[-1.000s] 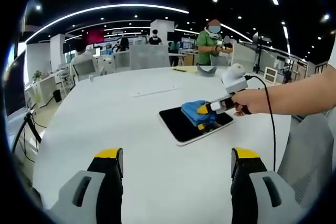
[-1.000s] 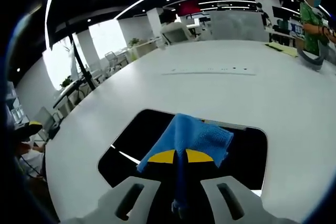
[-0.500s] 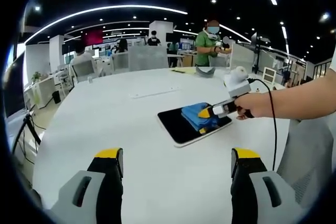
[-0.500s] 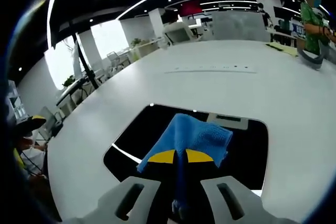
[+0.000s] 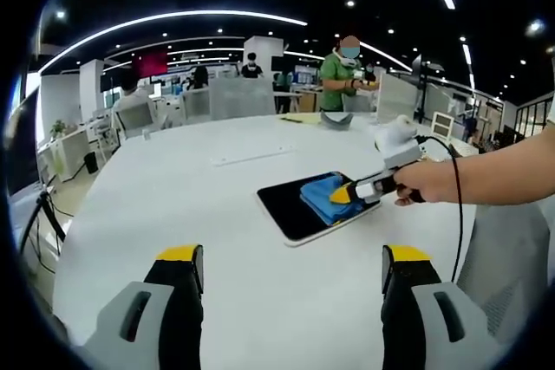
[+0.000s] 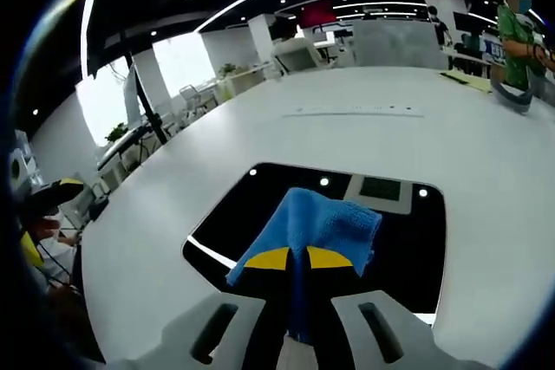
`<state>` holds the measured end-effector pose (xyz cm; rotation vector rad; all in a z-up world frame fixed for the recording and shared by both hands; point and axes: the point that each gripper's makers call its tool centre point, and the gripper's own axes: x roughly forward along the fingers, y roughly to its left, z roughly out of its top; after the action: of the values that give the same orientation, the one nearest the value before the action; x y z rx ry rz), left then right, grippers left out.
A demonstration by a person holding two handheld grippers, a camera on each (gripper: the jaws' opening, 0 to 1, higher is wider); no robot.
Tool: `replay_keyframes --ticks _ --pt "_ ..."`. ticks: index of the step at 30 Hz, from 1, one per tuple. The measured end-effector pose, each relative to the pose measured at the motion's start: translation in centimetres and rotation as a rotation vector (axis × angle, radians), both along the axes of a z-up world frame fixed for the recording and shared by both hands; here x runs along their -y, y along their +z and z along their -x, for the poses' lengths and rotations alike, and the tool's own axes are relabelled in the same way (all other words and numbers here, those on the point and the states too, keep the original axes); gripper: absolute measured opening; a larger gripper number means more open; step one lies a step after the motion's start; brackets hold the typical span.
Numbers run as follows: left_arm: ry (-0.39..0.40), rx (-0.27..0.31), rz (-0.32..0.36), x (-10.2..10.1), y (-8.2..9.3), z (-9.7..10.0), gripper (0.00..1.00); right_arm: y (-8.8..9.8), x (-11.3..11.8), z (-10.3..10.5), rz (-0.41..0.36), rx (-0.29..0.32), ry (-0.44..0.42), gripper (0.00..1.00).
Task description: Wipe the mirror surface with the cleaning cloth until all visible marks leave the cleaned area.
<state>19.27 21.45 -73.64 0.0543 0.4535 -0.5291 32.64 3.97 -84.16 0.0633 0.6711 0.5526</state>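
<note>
— On the white table (image 5: 173, 188), what's where, left to right?

— From my left gripper view: left gripper (image 5: 295, 279) low at the near edge, yellow-tipped jaws spread wide, nothing between them, hovering over bare tabletop. Past it, right of centre, the mirror (image 5: 299, 205) lies flat, dark glass, pale rim. Blue cleaning cloth (image 5: 323, 195) sits on its right part. Right gripper (image 5: 347, 194) comes in from the right, held by a hand (image 5: 425, 184), tips at the cloth.

— And the jaws on the right one?

— From my right gripper view: right gripper (image 6: 290, 259) clamped tight on the cleaning cloth (image 6: 312, 227), yellow tips together with blue fabric pinched between and fanning out ahead. Cloth presses on the mirror (image 6: 234, 223), which reflects ceiling lights. I can't make out any marks on the glass.

— Background?

— Person in a green top (image 5: 342, 75) stands beyond the far side of the table. Office desks behind.
</note>
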Motion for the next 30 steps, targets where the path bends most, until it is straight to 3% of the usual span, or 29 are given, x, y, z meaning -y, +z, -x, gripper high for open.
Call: replay_keyframes --ticks 30 --pt "0.011 -0.003 0.002 -0.17 -0.13 0.42 0.85 -0.01 -0.09 0.6 -0.005 0.023 0.001 0.01"
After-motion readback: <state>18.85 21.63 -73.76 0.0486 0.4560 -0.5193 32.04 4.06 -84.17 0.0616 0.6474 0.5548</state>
